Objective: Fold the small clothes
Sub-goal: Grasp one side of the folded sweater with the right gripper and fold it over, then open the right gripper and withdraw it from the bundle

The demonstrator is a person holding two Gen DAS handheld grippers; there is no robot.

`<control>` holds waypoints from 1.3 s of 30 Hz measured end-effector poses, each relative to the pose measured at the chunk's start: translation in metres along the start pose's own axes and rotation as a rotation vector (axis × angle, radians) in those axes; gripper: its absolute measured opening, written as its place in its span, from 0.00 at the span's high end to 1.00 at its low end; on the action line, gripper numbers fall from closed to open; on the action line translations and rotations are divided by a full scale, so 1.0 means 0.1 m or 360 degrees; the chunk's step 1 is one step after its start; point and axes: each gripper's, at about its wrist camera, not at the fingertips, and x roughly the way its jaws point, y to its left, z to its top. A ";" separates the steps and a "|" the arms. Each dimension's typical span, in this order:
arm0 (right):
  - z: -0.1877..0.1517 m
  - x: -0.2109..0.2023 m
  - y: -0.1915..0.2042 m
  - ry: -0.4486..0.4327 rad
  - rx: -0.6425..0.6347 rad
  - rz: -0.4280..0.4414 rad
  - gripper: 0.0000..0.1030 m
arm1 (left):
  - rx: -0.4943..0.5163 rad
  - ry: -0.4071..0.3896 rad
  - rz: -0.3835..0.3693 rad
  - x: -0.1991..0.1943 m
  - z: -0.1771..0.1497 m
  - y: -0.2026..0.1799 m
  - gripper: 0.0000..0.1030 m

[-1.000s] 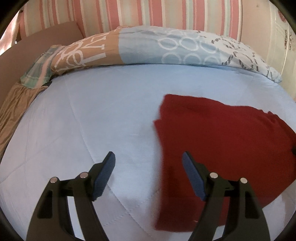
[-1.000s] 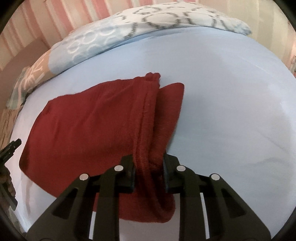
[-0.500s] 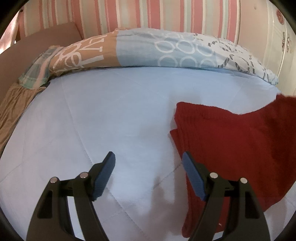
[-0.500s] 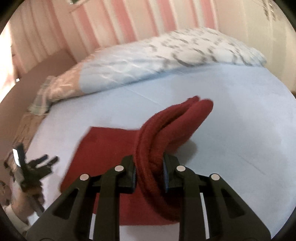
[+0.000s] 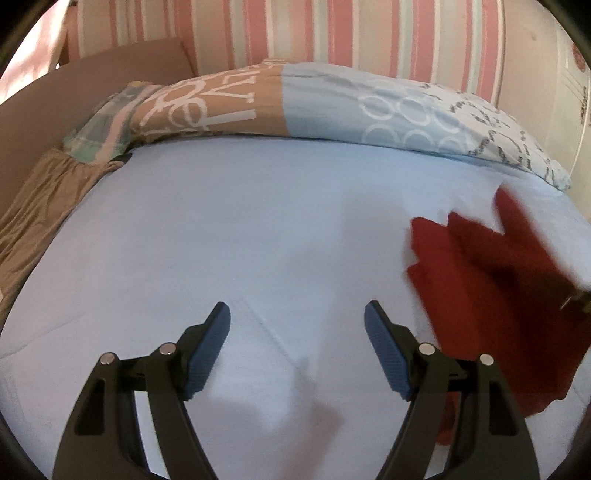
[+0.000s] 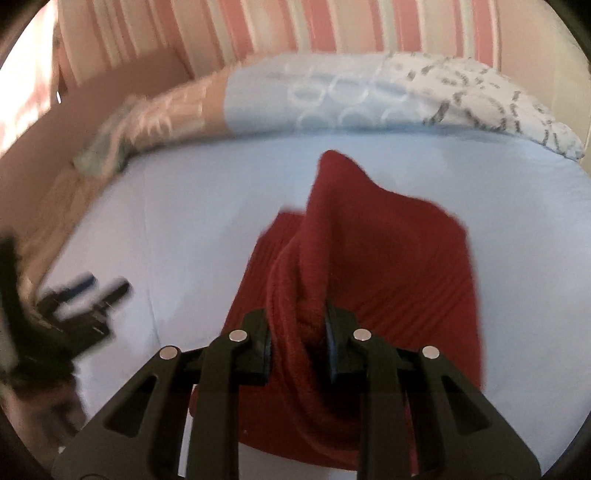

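Up close in the right wrist view, the right tongs [image 6: 298, 341] are clamped narrow on a thick bunched fold of a dark red knitted garment [image 6: 388, 258]. Both pads press into the cloth, and the fold rises from between them to a peak farther up the bed. The rest of the garment spreads flat on the pale blue bedsheet [image 6: 192, 221] beneath and to the right of the tongs, with a ribbed panel showing at its left edge.

The left tongs [image 5: 297, 354] stand wide apart with nothing between them, their blue ribbed pads [image 5: 207, 354] hanging over bare sheet. From this view the red garment [image 5: 491, 295] sits off to the right, blurred, with one part lifted above the sheet; its near edge passes behind the right-hand finger of the left tongs. In the right wrist view the left tongs [image 6: 88, 291] appear as a blurred dark shape at the left edge, well apart from the garment.

At the far side of the bed lies a rolled duvet [image 5: 332, 107], tan with white lettering on the left, pale blue with white rings in the middle, and white with grey marks on the right. A striped pink wall [image 5: 332, 33] stands behind it.
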 end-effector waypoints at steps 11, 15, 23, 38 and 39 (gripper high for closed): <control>-0.17 -0.34 0.02 -0.0207 -0.0025 0.0227 0.27 | -0.0012 0.0036 -0.0075 -0.05 0.00 0.02 0.27; -0.14 -0.83 -0.45 -0.0411 0.0009 0.0113 0.19 | 0.0054 0.0060 -0.0209 -0.10 -0.01 -0.33 0.27; -0.41 -0.91 -1.25 -0.0355 0.0164 -0.0047 0.19 | 0.0133 0.0141 -0.0471 -0.16 -0.11 -1.14 0.27; -0.79 -1.04 -1.51 -0.0330 0.0259 -0.0015 0.19 | 0.0063 0.0384 -0.0522 0.30 -0.17 -1.67 0.53; -0.77 -1.05 -1.51 -0.0335 0.0261 -0.0009 0.19 | 0.0073 0.0391 -0.0513 0.31 -0.18 -1.70 0.54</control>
